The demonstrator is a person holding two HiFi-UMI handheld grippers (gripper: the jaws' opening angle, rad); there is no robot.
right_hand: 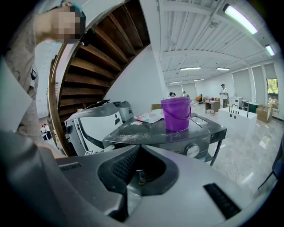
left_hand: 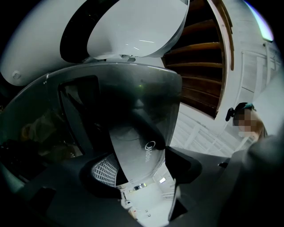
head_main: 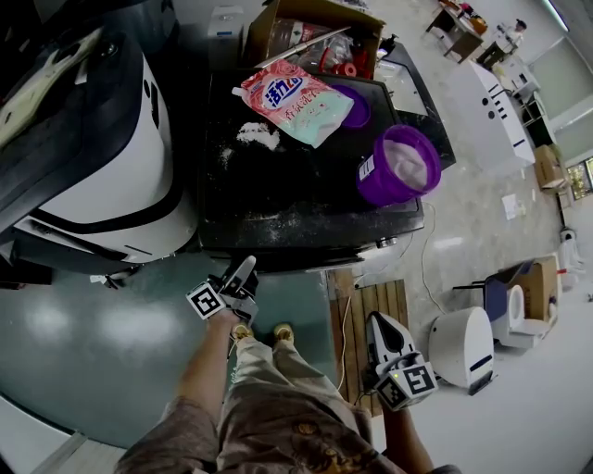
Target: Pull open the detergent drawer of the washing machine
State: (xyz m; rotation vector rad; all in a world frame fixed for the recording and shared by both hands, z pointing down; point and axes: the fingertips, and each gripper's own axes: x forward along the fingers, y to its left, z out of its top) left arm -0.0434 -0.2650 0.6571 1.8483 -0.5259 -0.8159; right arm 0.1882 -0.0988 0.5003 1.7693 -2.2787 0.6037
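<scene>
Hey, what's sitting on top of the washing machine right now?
The washing machine carries a purple bucket, a detergent bag lying flat and spilled white powder. The bag covers whatever lies beneath it, so that cannot be seen.

Atop the washing machine, the detergent bag lies left of the bucket; a cardboard box stands behind.

Washer front hidden under its own top (head view). Box cut by upper edge; far person too small to tell.
</scene>
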